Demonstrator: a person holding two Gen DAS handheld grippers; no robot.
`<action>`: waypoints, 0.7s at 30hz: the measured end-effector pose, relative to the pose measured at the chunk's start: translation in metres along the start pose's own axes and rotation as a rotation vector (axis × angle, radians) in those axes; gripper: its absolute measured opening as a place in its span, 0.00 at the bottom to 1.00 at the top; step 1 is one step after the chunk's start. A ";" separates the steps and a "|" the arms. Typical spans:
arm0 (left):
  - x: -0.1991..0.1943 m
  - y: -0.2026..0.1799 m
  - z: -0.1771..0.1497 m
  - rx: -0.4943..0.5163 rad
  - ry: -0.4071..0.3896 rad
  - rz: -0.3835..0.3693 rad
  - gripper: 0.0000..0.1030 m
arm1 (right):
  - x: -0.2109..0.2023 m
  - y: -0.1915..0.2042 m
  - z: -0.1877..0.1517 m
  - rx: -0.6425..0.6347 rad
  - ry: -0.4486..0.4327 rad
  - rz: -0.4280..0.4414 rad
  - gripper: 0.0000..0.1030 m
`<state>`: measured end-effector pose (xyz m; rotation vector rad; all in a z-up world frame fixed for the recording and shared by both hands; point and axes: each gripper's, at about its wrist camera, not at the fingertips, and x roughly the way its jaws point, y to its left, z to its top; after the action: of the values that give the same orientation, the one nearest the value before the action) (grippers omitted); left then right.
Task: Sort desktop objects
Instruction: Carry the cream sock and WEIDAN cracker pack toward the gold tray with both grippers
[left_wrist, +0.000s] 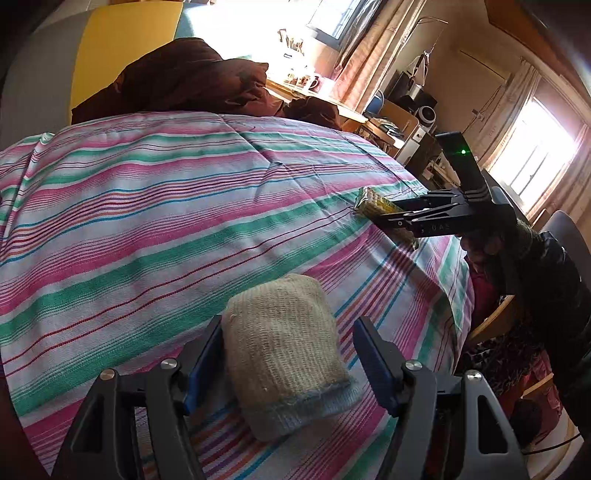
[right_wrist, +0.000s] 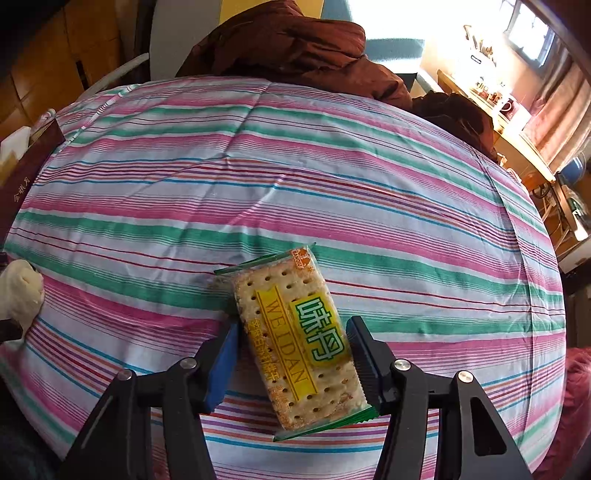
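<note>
Striped cloth (right_wrist: 332, 184) lies under both; left gripper (left_wrist: 288, 354) brackets a sock roll (left_wrist: 284, 354), perhaps touching; right gripper (right_wrist: 291, 354) pinches a cracker packet (right_wrist: 295, 343); brown box (right_wrist: 26, 173) far left.

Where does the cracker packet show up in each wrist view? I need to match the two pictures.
Left wrist view: cracker packet at right of centre, small, at the right gripper.
Right wrist view: cracker packet at lower centre, large, between the right gripper's fingers.
Shared landmark: the striped cloth it lies on, and the brown jacket beyond it.
</note>
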<state>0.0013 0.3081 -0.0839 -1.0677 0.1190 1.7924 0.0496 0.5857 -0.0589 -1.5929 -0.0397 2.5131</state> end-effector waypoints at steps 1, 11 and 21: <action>0.000 0.000 0.000 -0.003 -0.002 -0.001 0.68 | 0.000 0.008 0.000 0.007 -0.010 0.003 0.56; -0.003 -0.008 -0.005 0.044 -0.021 0.083 0.57 | -0.010 0.058 -0.015 0.135 -0.149 0.057 0.55; -0.037 -0.011 -0.019 0.047 -0.086 0.112 0.57 | -0.034 0.120 -0.023 0.183 -0.273 0.186 0.54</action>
<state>0.0254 0.2778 -0.0658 -0.9648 0.1705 1.9238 0.0694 0.4611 -0.0512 -1.2286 0.3093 2.7645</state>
